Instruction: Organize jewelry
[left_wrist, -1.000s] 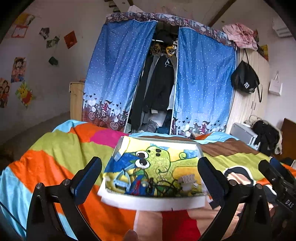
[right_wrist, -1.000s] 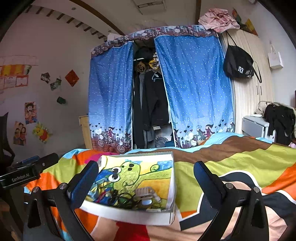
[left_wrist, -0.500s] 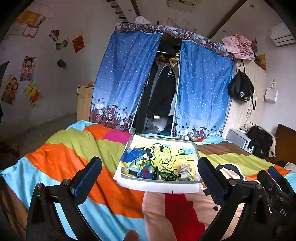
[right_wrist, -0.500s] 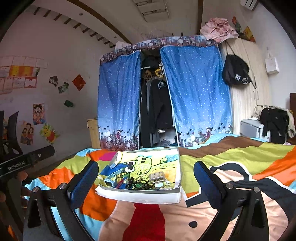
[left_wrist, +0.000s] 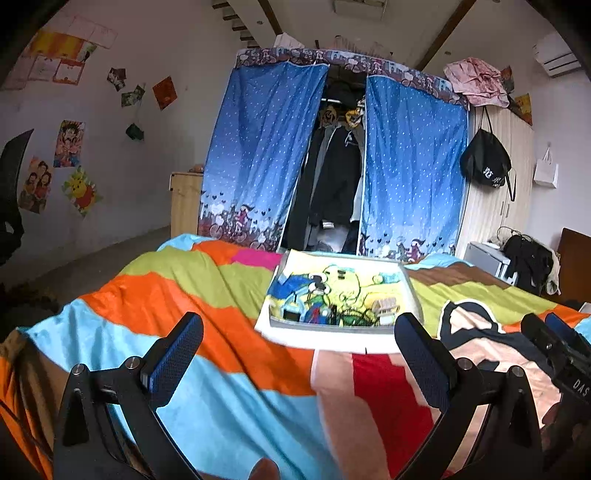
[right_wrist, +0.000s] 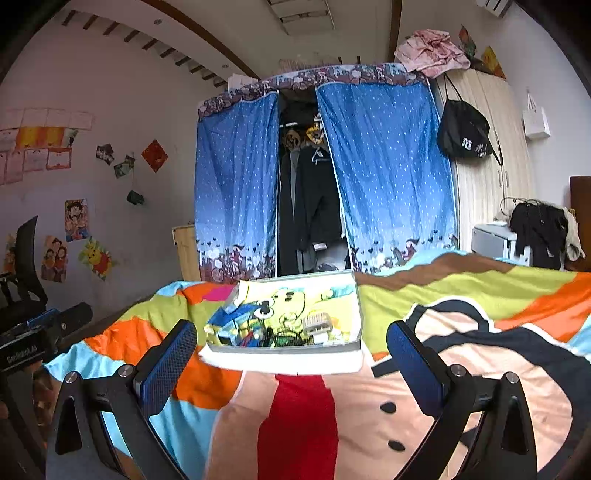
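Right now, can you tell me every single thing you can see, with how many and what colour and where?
Tray: one, white rim, cartoon picture inside, on the bed, ahead of both grippers.
Small items: a tangled pile, mixed colours, at the tray's near end; too small to count or name.
Blanket: one, striped orange, green, light blue and red, covering the bed.
Curtains: two, blue with white dots, parted in front of the wardrobe.
Dark clothes: several, black and grey, hanging between the curtains.
Black bag: one, hanging on the wooden cupboard at right.
Pink cloth: one, on top of the cupboard.
Wall pictures: several, colourful, on the left wall.
Left gripper: one, black with blue pads, open, empty.
Right gripper: one, same colours, open, empty.
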